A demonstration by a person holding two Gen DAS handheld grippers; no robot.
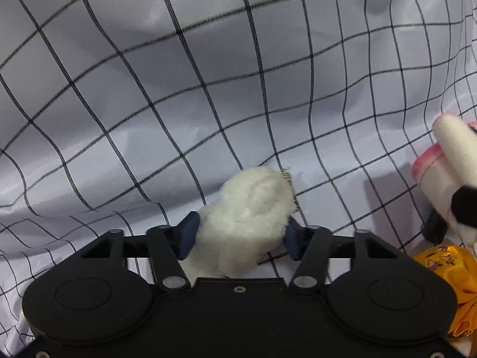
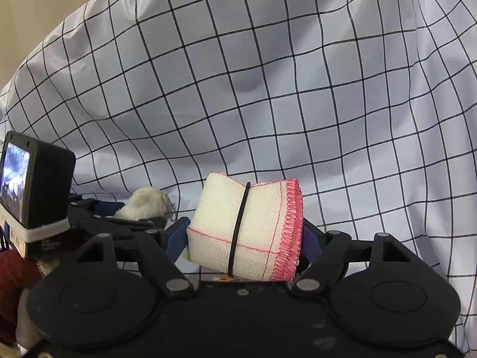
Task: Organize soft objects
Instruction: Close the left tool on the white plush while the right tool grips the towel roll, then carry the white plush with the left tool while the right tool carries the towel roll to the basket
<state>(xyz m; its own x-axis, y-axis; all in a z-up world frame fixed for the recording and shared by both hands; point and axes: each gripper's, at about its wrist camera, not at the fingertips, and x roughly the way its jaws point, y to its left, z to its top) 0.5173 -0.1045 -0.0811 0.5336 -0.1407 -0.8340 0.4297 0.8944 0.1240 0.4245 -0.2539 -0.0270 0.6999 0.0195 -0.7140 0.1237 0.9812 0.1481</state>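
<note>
Left gripper: pinching a white fluffy toy above the checked cloth, seemingly ready to lift.
Right gripper: clamping a rolled pink-edged towel, carried for sorting.

Wrinkled grid-check cloth underneath.
</note>
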